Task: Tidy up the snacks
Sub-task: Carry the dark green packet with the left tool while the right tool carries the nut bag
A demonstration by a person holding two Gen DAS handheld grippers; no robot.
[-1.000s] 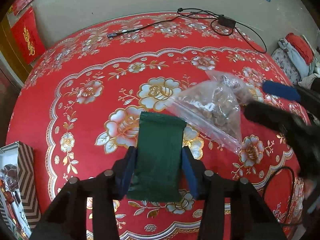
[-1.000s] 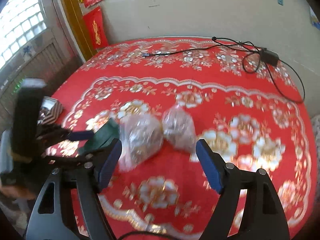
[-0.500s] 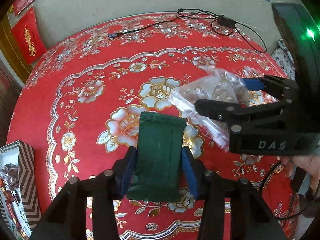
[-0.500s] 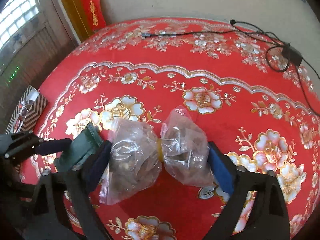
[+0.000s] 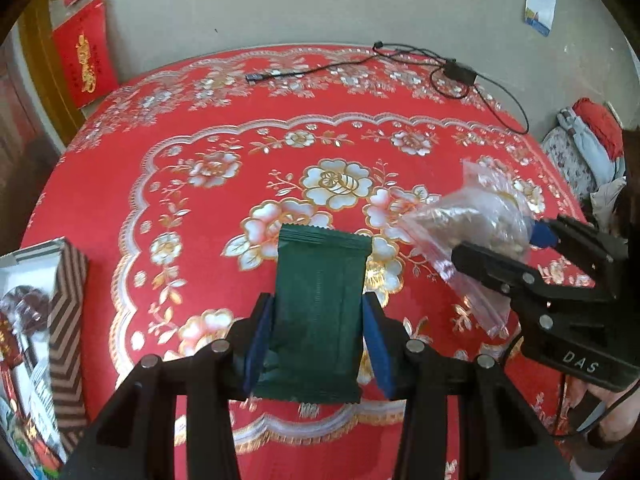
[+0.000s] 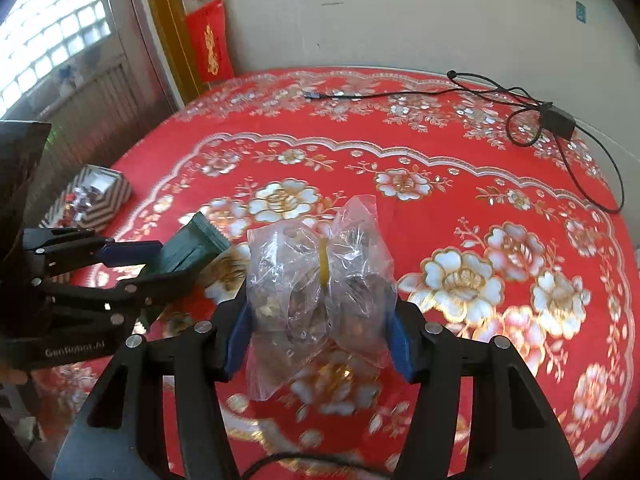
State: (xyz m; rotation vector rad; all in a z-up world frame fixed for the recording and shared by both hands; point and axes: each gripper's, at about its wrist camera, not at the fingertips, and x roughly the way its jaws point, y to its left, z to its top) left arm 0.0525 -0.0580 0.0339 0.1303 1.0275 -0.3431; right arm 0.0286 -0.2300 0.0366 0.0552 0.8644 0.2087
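My left gripper is shut on a dark green snack packet and holds it above the red flowered tablecloth. My right gripper is shut on a clear plastic bag of brown snacks tied in the middle with a yellow band, lifted off the cloth. In the left wrist view the right gripper and its bag are at the right. In the right wrist view the left gripper and the green packet are at the left.
A striped open box with wrapped snacks sits at the table's left edge; it also shows in the right wrist view. A black cable and adapter lie at the far side near the wall. Clothes lie beyond the right edge.
My right gripper has closed on the clear bag and lifted it off the cloth. My left gripper has risen slightly, still holding the green packet.
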